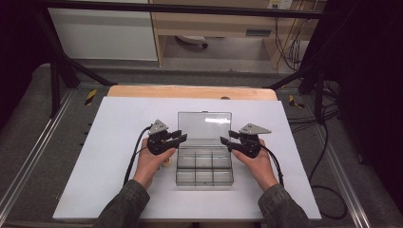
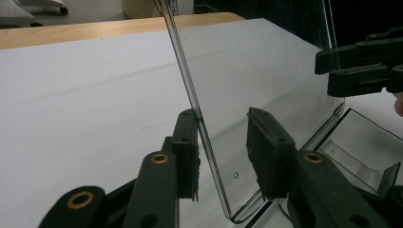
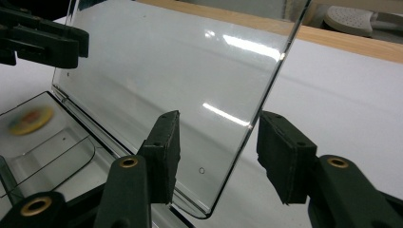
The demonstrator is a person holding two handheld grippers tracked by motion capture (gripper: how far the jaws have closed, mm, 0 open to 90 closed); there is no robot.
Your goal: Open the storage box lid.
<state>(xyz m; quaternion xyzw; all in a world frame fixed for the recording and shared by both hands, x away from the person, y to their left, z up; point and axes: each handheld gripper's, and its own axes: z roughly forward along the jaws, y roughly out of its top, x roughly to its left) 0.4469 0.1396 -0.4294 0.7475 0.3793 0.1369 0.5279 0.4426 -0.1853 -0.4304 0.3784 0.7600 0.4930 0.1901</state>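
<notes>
A clear plastic compartment box (image 1: 204,176) lies on the white table top (image 1: 109,156), its lid (image 1: 204,124) standing upright at the back. My left gripper (image 1: 182,136) straddles the lid's left edge. In the left gripper view the lid (image 2: 256,71) runs along one pad of this gripper (image 2: 223,142), with a clear gap to the other pad. My right gripper (image 1: 224,141) straddles the right edge. In the right gripper view the lid (image 3: 166,61) stands between this gripper's jaws (image 3: 216,147), free of both pads. Both are open.
A small yellowish round thing (image 1: 167,161) lies by the left hand beside the box; it is a blur (image 3: 31,118) through the plastic. A wooden strip (image 1: 190,91) borders the far edge. Black frame legs and cables stand beyond the table's corners.
</notes>
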